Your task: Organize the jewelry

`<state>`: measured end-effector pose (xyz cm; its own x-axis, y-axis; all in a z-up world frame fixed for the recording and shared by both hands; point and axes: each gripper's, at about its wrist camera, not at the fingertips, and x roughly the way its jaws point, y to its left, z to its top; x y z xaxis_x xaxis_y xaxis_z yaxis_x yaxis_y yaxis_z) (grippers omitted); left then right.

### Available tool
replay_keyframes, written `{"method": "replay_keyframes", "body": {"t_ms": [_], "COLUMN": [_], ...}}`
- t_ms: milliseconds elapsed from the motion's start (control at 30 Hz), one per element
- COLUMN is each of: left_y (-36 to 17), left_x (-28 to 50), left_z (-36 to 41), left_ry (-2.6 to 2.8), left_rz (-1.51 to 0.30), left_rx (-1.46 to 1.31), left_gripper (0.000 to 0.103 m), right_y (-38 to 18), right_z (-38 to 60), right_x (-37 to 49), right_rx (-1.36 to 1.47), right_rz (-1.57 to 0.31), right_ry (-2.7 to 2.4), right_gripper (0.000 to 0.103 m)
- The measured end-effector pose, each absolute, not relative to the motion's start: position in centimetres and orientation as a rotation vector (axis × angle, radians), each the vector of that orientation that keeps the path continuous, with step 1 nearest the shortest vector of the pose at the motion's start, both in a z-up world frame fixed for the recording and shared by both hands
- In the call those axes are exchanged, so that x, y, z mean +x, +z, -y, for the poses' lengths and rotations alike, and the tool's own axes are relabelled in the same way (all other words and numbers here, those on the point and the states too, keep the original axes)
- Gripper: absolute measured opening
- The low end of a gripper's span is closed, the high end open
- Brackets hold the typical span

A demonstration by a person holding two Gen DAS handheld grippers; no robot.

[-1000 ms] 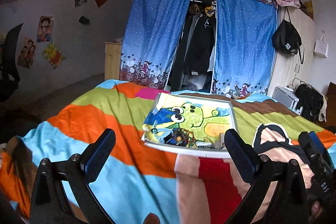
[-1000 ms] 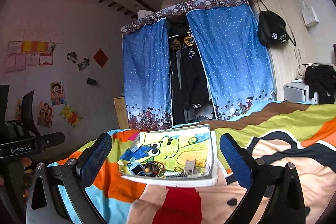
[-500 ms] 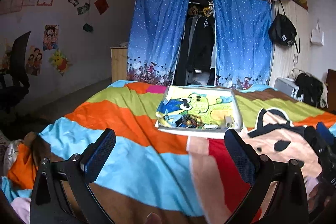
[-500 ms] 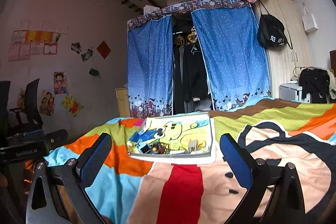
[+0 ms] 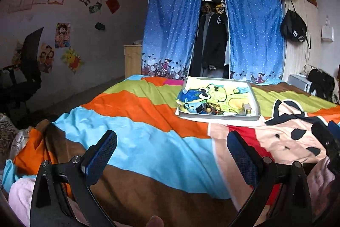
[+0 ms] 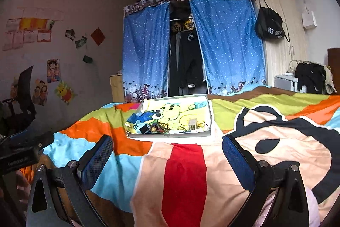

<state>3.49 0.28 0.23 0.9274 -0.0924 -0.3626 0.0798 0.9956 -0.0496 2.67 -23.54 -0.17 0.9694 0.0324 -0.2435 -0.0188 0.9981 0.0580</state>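
Observation:
A shallow white tray [image 5: 220, 117] with a cartoon-printed lining lies on the striped bedspread [image 5: 138, 112], far ahead of both grippers. A tangle of jewelry [image 5: 209, 109] and a small box [image 5: 246, 108] lie at its near edge. The tray also shows in the right wrist view [image 6: 170, 135], with the jewelry tangle [image 6: 158, 128] and the small box [image 6: 192, 123]. My left gripper [image 5: 171, 142] is open and empty above the bed's near side. My right gripper [image 6: 167, 147] is open and empty, well short of the tray.
A blue curtained wardrobe [image 5: 214, 35] stands behind the bed. A wooden cabinet [image 5: 132, 61] is to its left and a black bag [image 5: 294, 29] hangs on the cupboard at the right. An office chair [image 5: 29, 69] stands at the left wall. Bedding is bunched at the near left [image 5: 19, 154].
Both grippers have pulled back from the tray, which now looks smaller and farther away. Both stay open and empty.

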Motion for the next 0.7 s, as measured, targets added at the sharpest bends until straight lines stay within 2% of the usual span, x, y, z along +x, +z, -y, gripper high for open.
{"method": "replay_keyframes", "body": {"t_ms": [700], "left_y": [-1.5], "left_x": [3.7], "left_z": [-0.8], "left_ry": [-0.064], "left_rz": [-0.422], "left_rx": [-0.048], "left_gripper": [0.101], "right_y": [-1.4], "right_z": [22.4], "right_x": [3.4], "right_rx": [-0.001], "right_rz": [-0.312], "right_ry": [0.013], "right_gripper": [0.103]}}
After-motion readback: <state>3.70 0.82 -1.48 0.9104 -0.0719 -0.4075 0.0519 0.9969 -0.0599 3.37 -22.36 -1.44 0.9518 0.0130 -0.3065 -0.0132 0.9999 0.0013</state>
